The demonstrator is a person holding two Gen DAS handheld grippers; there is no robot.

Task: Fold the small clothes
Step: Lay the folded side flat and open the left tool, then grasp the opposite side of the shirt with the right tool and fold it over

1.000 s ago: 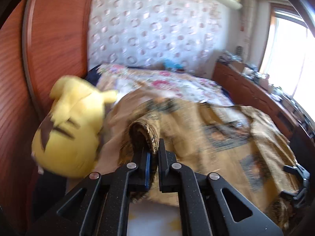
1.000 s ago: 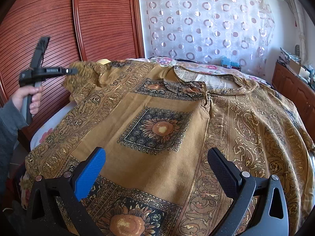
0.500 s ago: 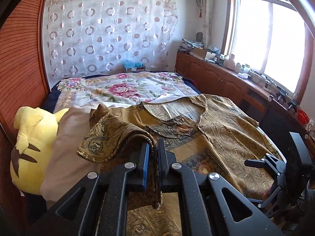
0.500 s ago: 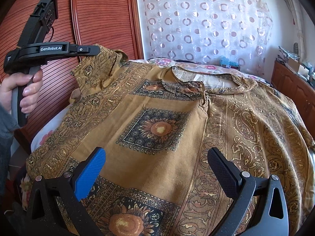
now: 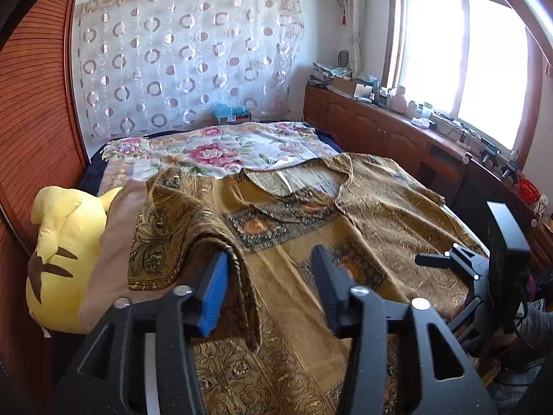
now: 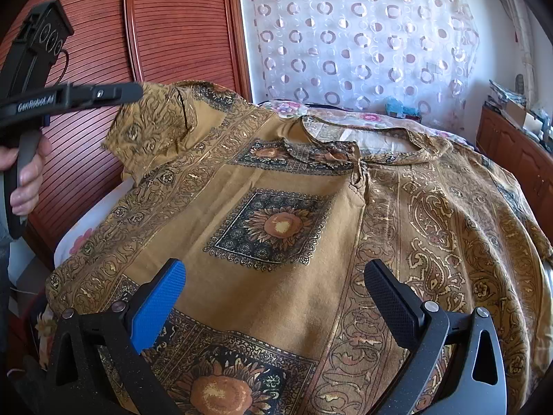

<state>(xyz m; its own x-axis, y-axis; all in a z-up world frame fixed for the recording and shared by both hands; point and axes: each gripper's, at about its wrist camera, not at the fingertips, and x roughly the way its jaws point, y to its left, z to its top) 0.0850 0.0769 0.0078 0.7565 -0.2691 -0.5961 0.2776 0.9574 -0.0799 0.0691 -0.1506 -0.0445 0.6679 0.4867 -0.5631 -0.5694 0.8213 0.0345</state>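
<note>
Since the earlier frame the left gripper (image 5: 269, 290) has swung over the bed with the sleeve, and its jaws have just been opening; the sleeve that was pinched between them now only drapes over the blue-padded left finger.

Left wrist view: the mustard-gold printed cotton shirt with dark sunflower squares (image 5: 345, 228) lies spread flat across the middle of the bed, collar toward 12 o'clock. Its sleeve (image 5: 179, 231) is folded inward from 9 o'clock, hem hanging over the blue pad, clear of the black finger opposite. Jaws stand partly spread, pressing nothing. The yellow plush toy with brown stripes (image 5: 65, 252) sits at 9 o'clock against the ribbed red-brown wooden wardrobe door (image 5: 31, 110). The floral white bedsheet (image 5: 221, 148) lies bare at 12 o'clock. The wooden cabinet run (image 5: 387, 131) borders the bed at 2 o'clock.

Right wrist view: the right gripper (image 6: 273, 307) hovers at 6 o'clock above the shirt's lower front, jaws spread wide, nothing between them. The shirt fills the frame; cloth smooth in the centre, rippled toward 3 o'clock. At 10 o'clock the left gripper, held by a hand (image 6: 24, 180), meets the raised sleeve.
</note>
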